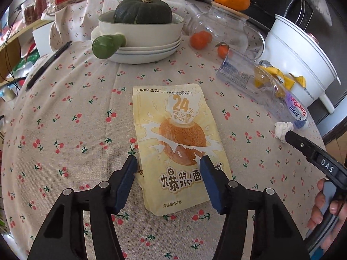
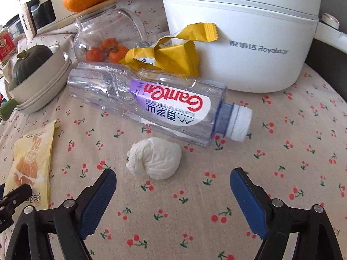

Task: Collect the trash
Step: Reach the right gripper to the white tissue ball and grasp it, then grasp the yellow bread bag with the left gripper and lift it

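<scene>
A flat yellow bread wrapper (image 1: 173, 134) lies on the cherry-print tablecloth. My left gripper (image 1: 168, 162) stands open over its lower half: one finger sits at the wrapper's left edge, the other above its printed face. A crumpled white tissue ball (image 2: 155, 158) lies just ahead of my right gripper (image 2: 173, 174), which is open wide with nothing between its pads. Beyond the tissue an empty clear plastic bottle (image 2: 151, 104) lies on its side, cap to the right. A torn yellow snack wrapper (image 2: 173, 58) rests behind the bottle. The bread wrapper (image 2: 32, 162) also shows at the left of the right wrist view.
A white electric cooker (image 2: 238, 43) stands behind the bottle. A glass jar (image 1: 221, 26) with an orange on its lid and small tangerines (image 1: 200, 40) sit at the back. A bowl (image 1: 141, 32) holding a dark squash sits on stacked plates, and a pen (image 1: 48, 65) lies at the left.
</scene>
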A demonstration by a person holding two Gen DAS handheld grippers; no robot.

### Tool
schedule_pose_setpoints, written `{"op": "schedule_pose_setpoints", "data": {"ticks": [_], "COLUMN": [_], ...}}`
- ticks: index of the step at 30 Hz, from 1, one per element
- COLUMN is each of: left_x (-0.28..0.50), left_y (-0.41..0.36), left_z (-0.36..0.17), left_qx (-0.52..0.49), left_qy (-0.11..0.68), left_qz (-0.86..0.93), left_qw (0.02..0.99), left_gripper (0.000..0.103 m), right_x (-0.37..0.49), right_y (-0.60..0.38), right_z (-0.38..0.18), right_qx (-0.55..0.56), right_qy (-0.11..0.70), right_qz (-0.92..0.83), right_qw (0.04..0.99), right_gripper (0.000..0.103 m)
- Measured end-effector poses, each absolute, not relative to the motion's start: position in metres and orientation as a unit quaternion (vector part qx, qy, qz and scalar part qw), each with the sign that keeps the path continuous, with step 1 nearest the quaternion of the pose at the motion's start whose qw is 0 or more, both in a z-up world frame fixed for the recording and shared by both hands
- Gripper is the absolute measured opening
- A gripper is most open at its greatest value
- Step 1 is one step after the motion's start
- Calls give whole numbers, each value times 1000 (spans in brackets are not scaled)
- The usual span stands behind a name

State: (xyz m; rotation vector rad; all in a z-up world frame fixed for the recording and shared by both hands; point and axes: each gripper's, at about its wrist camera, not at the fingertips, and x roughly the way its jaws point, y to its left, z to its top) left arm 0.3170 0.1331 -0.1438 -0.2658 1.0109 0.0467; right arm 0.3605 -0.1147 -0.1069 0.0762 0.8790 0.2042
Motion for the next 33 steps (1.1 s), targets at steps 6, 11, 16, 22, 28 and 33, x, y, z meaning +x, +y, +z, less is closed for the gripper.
{"op": "schedule_pose_setpoints", "data": {"ticks": [6,11,16,22,28,33], "left_x": [311,305,288,277,282,282], "left_y": [154,157,153,161,168,166], "left_z": [-142,-137,-129,-127,-143,-140], "left_qx": [-215,-213,-209,-267,-333,-328], "left_qy": [477,482,485,479,476,461], "left_qz": [-17,-23,-46,-46,-31,-12], "left_qw": [852,849,848,835,813,825], "left_gripper": [63,63,64,63,34,5], "right_x": [373,371,350,314,282,267], "right_y": [-114,-125,-148,-170,-188,-194], "right_z": [-118,-118,-106,-99,-101,-104], "right_qx": [99,119,110,80,48,40], "right_qy": [444,447,437,441,451,459], "right_qz": [112,111,117,126,131,135], "right_qw": [884,880,885,885,882,877], "right_gripper": [53,32,32,32,32,32]}}
